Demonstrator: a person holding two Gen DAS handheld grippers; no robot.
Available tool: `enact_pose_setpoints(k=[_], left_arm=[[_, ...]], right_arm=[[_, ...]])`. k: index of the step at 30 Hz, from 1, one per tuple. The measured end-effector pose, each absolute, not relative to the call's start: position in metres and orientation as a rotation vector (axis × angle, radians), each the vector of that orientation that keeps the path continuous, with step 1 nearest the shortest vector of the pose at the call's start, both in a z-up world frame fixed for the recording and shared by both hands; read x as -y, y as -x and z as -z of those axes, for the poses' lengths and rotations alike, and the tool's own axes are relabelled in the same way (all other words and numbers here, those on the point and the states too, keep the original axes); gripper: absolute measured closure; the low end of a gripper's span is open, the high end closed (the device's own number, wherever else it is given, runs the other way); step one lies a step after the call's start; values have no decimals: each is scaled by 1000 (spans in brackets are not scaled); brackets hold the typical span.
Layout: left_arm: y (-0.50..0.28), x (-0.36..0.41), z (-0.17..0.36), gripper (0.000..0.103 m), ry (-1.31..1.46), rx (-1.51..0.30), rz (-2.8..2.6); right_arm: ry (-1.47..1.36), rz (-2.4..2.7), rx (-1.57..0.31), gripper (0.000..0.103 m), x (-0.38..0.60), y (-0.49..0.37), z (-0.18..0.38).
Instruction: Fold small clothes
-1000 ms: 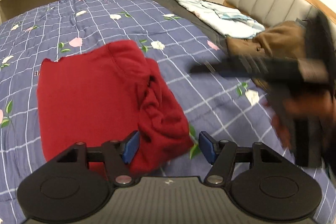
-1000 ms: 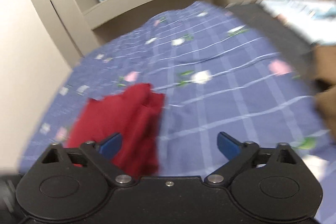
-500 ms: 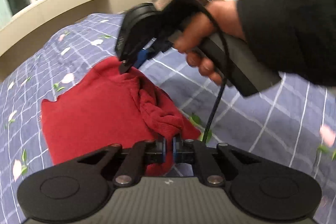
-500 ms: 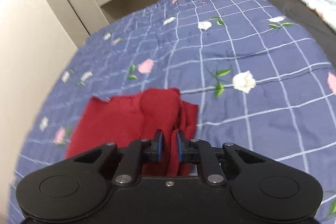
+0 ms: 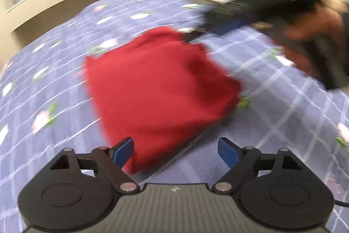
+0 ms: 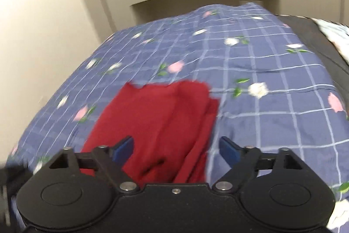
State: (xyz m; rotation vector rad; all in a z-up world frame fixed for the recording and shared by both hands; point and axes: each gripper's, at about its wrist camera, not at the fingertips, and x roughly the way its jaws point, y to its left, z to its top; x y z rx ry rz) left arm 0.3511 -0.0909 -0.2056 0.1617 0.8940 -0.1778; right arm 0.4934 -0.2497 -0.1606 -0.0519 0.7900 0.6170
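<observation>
Garment: a red cloth [image 5: 161, 84], folded, lies flat on the bed [image 6: 272, 102] with its flowered blue check cover, toward the bed's left edge.
Left claw [image 5: 175, 150]: jaws have just been opening; they stand wide apart over the cloth's near corner, gripping nothing.
Right claw [image 6: 176, 150]: jaws likewise just opened, wide apart above the cloth, empty.
Hand [image 5: 314, 27]: blurred, beyond the cloth's far right corner.

Both wrist views: we look steeply down along the fingers, close above the blue checked bedspread [image 5: 272, 88]. Both views share the red garment [image 5: 157, 84]; the left view, blurred, faces the right gripper [image 5: 229, 26]; the right view faces the window wall.
</observation>
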Motion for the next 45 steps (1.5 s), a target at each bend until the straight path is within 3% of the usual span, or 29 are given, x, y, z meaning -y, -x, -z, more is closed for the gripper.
enact_pose_setpoints(k=[6,14,17,21,26,34,45], left_arm=[[-357,39,204,2,63,-878,-47],[-389,-4,249,11,328,-1093,-109],[-382,-8,231,12,313,-1052,-93],[-380,-23,204,1,357,-913,-96],[-446,-25,199,1,379,-833,-205],[-527,-38,249,2,378,-915,-357],[-524,-35,269,0,322,-861,-308]], right_arm=[[174,-503,-846,11,257,-453,186],[96,-394,-900,7,287,-453,209],[36,-430,-850,5,292,-450,189],[43,-467,-730,1,283,-459,165],[159,-352,-625,1,237,-511,176],[256,-191,-585,1,210,-578,221],[120,-250,-590,1,235,-589,246]])
